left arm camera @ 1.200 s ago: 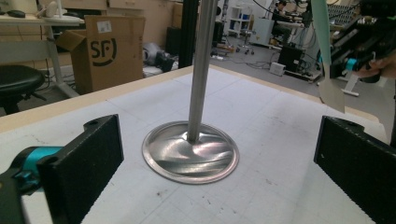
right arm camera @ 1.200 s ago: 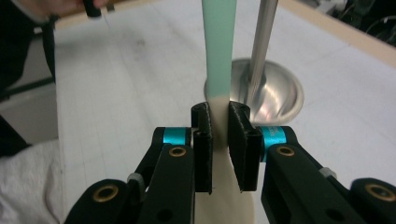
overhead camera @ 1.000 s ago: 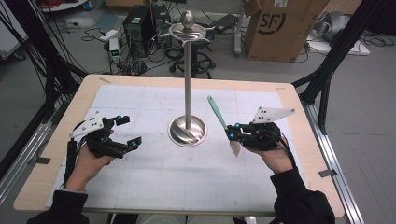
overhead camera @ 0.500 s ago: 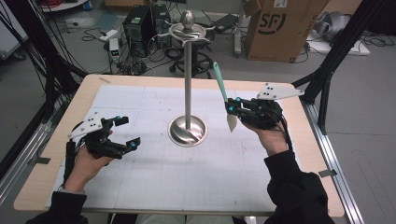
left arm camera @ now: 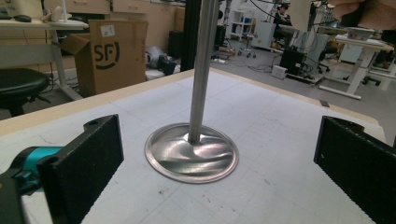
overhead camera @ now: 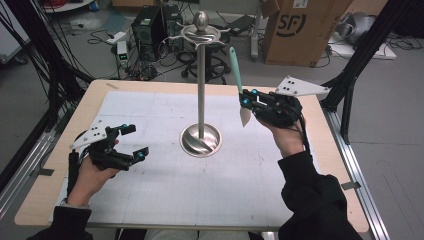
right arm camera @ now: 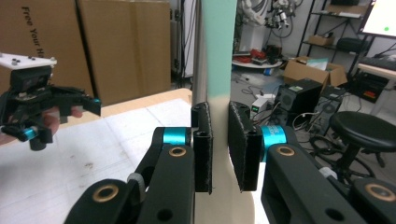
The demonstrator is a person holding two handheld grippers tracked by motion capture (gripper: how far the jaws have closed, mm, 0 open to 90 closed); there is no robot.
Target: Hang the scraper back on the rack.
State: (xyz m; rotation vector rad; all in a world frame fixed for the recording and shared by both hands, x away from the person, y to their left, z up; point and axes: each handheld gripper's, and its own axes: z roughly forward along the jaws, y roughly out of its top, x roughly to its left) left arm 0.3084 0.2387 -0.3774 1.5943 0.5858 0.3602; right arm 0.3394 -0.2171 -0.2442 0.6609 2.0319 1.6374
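The right gripper point(overhead camera: 246, 106) is raised above the table point(overhead camera: 150, 105), to the right of the metal stand point(overhead camera: 201, 90), and its fingers point(right arm camera: 203, 140) are clamped narrow on a spatula point(overhead camera: 237, 80). The pads press its flat sides just where the mint-green handle meets the cream blade. In the high view the handle rises above the fingers, leaning slightly toward the stand's top, while the blade hangs below them; whether the handle touches the stand's hooks is hard to tell. The left gripper point(overhead camera: 131, 142) rests low near the table at the left, fingers point(left arm camera: 88, 158) spread wide with nothing between them, facing the stand's round base point(left arm camera: 191, 154).
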